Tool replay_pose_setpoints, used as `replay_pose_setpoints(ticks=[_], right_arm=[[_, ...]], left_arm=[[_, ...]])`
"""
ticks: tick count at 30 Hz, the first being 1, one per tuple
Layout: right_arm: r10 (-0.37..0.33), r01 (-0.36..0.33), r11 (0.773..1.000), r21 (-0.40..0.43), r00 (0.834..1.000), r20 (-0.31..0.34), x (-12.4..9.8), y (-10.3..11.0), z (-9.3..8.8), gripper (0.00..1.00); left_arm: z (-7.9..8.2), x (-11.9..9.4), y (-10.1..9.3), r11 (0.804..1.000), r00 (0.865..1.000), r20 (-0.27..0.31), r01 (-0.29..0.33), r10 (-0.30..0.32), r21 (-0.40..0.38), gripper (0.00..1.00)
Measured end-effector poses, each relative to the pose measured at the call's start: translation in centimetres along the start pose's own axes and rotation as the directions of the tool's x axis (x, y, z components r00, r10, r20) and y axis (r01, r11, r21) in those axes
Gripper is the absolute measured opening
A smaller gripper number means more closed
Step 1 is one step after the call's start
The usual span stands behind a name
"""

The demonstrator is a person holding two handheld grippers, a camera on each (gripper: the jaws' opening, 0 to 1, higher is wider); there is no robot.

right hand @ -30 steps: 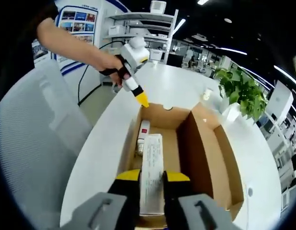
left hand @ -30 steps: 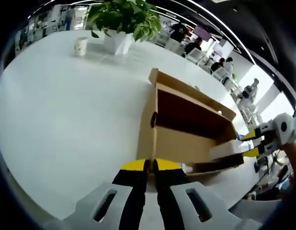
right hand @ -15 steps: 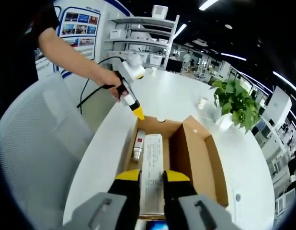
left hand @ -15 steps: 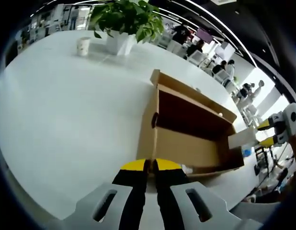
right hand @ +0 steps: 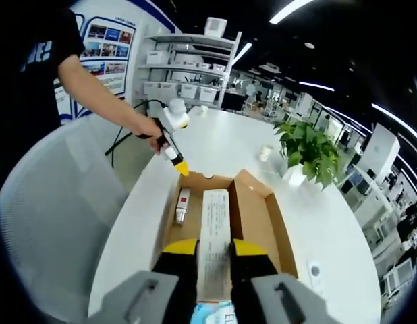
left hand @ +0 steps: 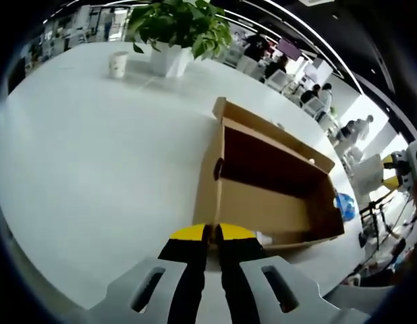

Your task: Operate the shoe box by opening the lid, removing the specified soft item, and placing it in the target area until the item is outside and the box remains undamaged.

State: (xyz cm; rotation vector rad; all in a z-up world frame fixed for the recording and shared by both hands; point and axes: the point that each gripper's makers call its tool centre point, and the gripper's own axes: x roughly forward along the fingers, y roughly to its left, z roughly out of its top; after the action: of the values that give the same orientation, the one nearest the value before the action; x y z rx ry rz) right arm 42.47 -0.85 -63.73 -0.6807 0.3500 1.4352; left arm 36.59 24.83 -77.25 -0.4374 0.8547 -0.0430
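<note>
Gripping a long white pack [right hand: 214, 243] between its yellow-tipped jaws, the right gripper [right hand: 214, 251] holds it above the open shoe box [right hand: 272, 229], which lies on the white table [right hand: 330, 236] below; the pack's far end reaches out over the box's middle in the right gripper view. Inside the box, along its left wall, lies a small tube [right hand: 182, 206] with a red label. The left gripper [right hand: 179, 169], in a person's hand [right hand: 149, 128], has its yellow tip at the box's far left corner. In the left gripper view, the left gripper [left hand: 213, 233] has its jaws pressed together, tips at the near edge of the box [left hand: 262, 202], though whether they pinch the cardboard cannot be told. The box's lid flap [left hand: 269, 128] stands up along its far side. The right gripper [left hand: 404, 172] shows at the right edge with the pale pack [left hand: 372, 174] held clear of the box. A potted plant [left hand: 178, 30] and a paper cup [left hand: 118, 64] stand at the table's far end.
</note>
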Motion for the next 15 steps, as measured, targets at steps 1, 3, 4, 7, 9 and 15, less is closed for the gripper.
replay_pose_setpoints(ticks=[1, 3, 4, 7, 9, 15], right_arm=[[-0.014, 0.014, 1.000, 0.002, 1.000, -0.003, -0.5, -0.4, -0.2, 0.14], [-0.024, 0.025, 1.000, 0.006, 1.000, -0.006, -1.2, -0.9, -0.6, 0.14], [-0.028, 0.028, 1.000, 0.007, 1.000, -0.007, -1.5, -1.1, -0.8, 0.14], [-0.046, 0.046, 0.999, 0.011, 0.999, -0.010, -2.4, -1.7, -1.4, 0.14], [-0.054, 0.054, 0.998, 0.013, 0.998, -0.014, -2.8, -2.0, -1.6, 0.14], [-0.073, 0.073, 0.997, 0.003, 0.997, -0.026, -4.4, -3.0, -2.7, 0.14]], left_arm=[[0.0, 0.0, 0.0, 1.000, 1.000, 0.000, 0.000, 0.000, -0.001, 0.03], [0.0, 0.0, 0.0, 1.000, 1.000, 0.000, 0.001, -0.001, -0.001, 0.03], [0.0, 0.0, 0.0, 1.000, 1.000, 0.001, 0.000, 0.000, -0.001, 0.03], [0.1, 0.0, 0.0, 1.000, 1.000, 0.001, 0.001, -0.001, -0.008, 0.03], [0.1, 0.1, 0.1, 1.000, 1.000, 0.001, 0.000, 0.000, -0.009, 0.03], [0.5, 0.4, 0.6, 1.000, 1.000, 0.001, 0.000, 0.000, -0.019, 0.03]])
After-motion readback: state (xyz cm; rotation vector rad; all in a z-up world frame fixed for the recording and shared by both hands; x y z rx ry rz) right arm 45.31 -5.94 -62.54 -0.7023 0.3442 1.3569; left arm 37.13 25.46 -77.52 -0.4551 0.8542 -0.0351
